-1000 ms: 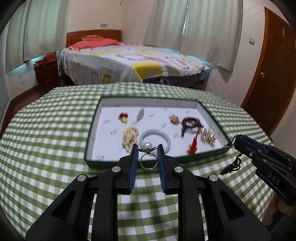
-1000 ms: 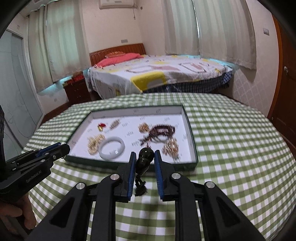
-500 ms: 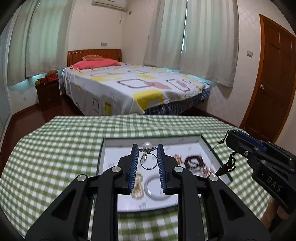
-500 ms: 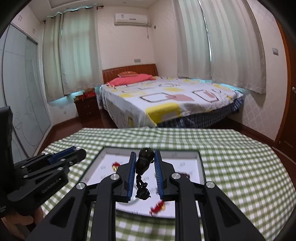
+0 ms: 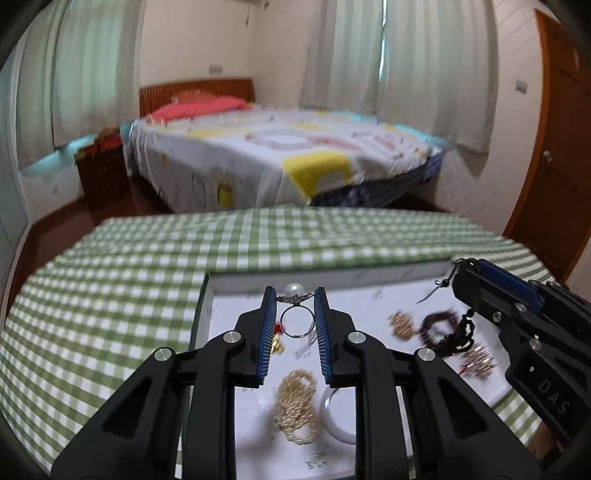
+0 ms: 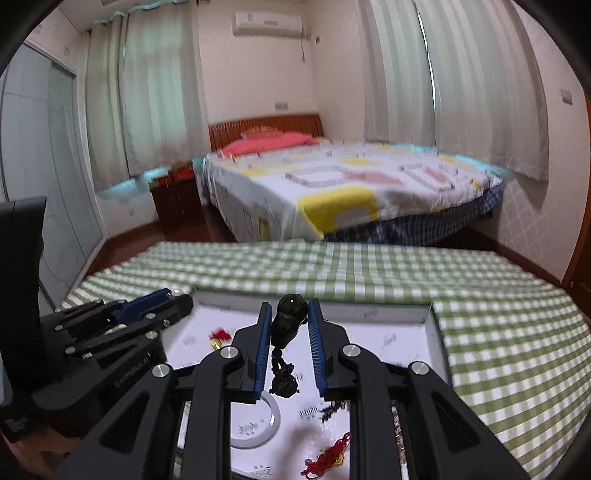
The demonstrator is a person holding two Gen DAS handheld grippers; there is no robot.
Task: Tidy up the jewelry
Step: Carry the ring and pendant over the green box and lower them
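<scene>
While both views are blurred, the layout reads clearly. Left wrist view: the left claw (image 5: 294,325), lower centre, is clenched on a pearl ring (image 5: 294,318), its pads pressing the band from either side and the pearl standing above the fingertips. Behind and below it lies a shallow tray (image 5: 207,291) with a dark rim and white floor, resting on the table (image 5: 122,280), which is covered by a green-and-white checked cloth. On the tray floor are a gold bead strand (image 5: 297,408) at lower centre, a white bangle (image 5: 338,421) just right of it, a small red-and-gold charm (image 5: 277,343) beside the left finger, and at right a dark bead bracelet (image 5: 441,328) among gold pieces.

Right wrist view: the right claw (image 6: 290,332), lower centre, is clenched on a dark pendant (image 6: 290,317), whose knotted black cord hangs down between the fingers over the tray. A red tassel charm (image 6: 328,456) lies at the bottom of the frame. Each claw appears in the other's view, at the facing edge of the frame.

Room: beyond the table's far edge stands a bed (image 6: 351,184) with a patterned white cover, a red pillow and a wooden headboard. Pale curtains (image 6: 461,81) hang at the upper left and upper right, an air conditioner (image 6: 267,22) is mounted at top centre, a dark nightstand (image 6: 177,201) sits left of the bed, and a brown door (image 5: 557,155) fills the right edge of the left wrist view.
</scene>
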